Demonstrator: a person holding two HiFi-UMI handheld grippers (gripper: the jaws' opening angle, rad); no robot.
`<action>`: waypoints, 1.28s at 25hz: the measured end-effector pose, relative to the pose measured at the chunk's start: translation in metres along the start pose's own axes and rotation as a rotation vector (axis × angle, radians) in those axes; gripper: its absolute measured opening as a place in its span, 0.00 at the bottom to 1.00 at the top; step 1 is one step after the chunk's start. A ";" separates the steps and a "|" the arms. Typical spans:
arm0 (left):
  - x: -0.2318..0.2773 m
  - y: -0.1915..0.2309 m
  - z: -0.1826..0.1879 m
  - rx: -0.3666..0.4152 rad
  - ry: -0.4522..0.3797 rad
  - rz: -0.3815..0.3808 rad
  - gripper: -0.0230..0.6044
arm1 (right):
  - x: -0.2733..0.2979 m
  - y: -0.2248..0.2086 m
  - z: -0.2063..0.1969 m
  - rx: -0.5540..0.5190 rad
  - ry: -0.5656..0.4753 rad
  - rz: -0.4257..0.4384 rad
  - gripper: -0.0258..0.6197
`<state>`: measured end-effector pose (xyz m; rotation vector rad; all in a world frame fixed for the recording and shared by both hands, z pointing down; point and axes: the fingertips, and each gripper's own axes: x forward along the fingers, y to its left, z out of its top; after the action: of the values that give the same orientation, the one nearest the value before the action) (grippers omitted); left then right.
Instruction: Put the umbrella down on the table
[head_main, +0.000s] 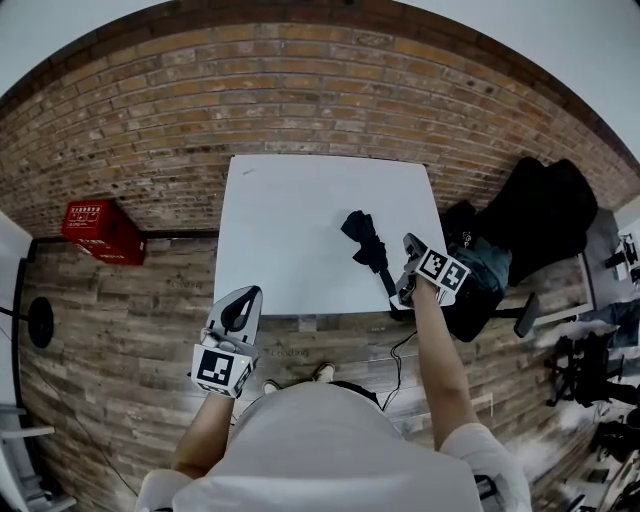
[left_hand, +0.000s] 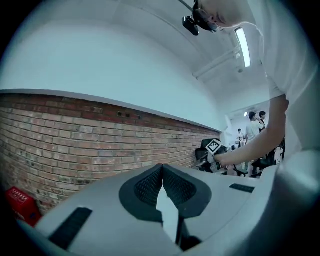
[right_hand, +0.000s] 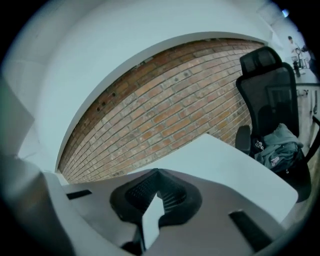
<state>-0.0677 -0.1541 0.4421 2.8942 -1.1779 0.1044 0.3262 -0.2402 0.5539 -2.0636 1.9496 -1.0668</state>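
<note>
As the head view looks down, the black folded umbrella (head_main: 365, 243) lies flat on the white table (head_main: 290, 220) near its right edge, your right claw (head_main: 411, 248) hovers just beside the umbrella's near end, and your left claw (head_main: 246, 297) hangs off the table's front edge. Seen from the left gripper view, your left claw (left_hand: 162, 172) is pressed together with nothing in it. From the right gripper view, your right claw (right_hand: 157, 176) is likewise pressed together and empty, with the table (right_hand: 225, 160) beyond it and a black chair (right_hand: 270, 90) off the table's right side.
</note>
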 end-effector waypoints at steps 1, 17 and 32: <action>0.000 0.003 0.002 0.003 -0.004 0.003 0.07 | -0.006 0.004 0.011 -0.013 -0.024 0.007 0.07; -0.001 0.052 0.047 0.029 -0.070 0.043 0.07 | -0.144 0.156 0.143 -0.351 -0.424 0.224 0.07; -0.035 0.062 0.093 0.028 -0.219 0.089 0.07 | -0.271 0.185 0.123 -0.559 -0.649 0.159 0.07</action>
<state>-0.1307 -0.1781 0.3465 2.9376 -1.3463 -0.2022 0.2585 -0.0710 0.2548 -2.0515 2.1128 0.2161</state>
